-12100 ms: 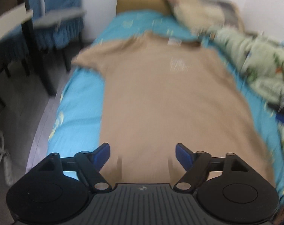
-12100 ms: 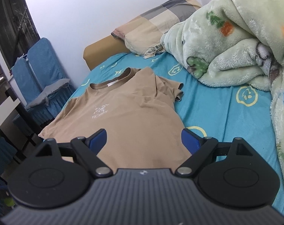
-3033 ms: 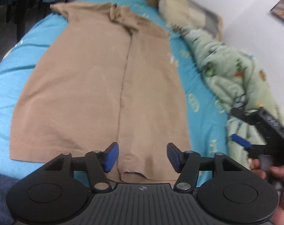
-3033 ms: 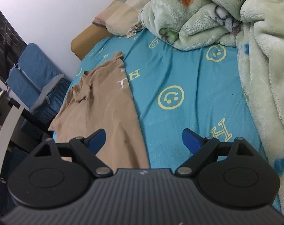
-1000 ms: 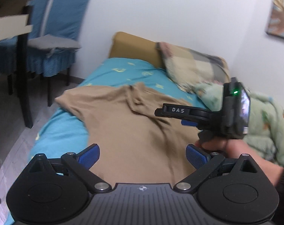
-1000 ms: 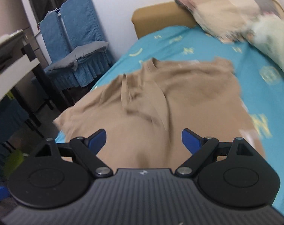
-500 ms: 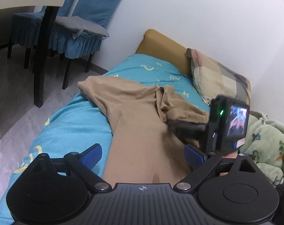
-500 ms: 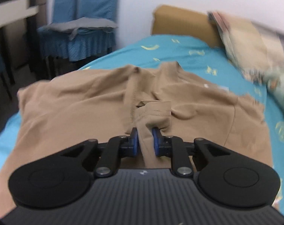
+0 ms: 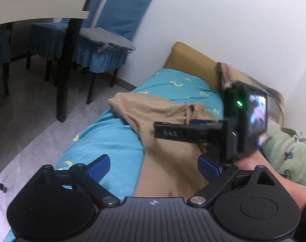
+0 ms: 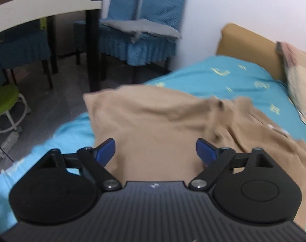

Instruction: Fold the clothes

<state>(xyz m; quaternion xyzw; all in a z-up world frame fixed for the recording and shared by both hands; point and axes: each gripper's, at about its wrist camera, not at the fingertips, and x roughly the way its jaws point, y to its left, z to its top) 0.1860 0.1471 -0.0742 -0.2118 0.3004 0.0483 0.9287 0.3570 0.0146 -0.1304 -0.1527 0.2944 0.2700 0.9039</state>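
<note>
Your left gripper (image 9: 153, 167) is spread wide and holds nothing, above the near part of the tan shirt (image 9: 163, 157). Your right gripper (image 10: 155, 151) is also wide and empty, over the shirt (image 10: 153, 133); from the left camera it (image 9: 195, 130) crosses in front, with your hand (image 9: 252, 161) behind it. That shirt lies along the bed's left edge on the blue sheet (image 9: 116, 137), rumpled at its far end. Beyond it are a pillow (image 10: 298, 84) and blue chairs (image 10: 140, 30).
</note>
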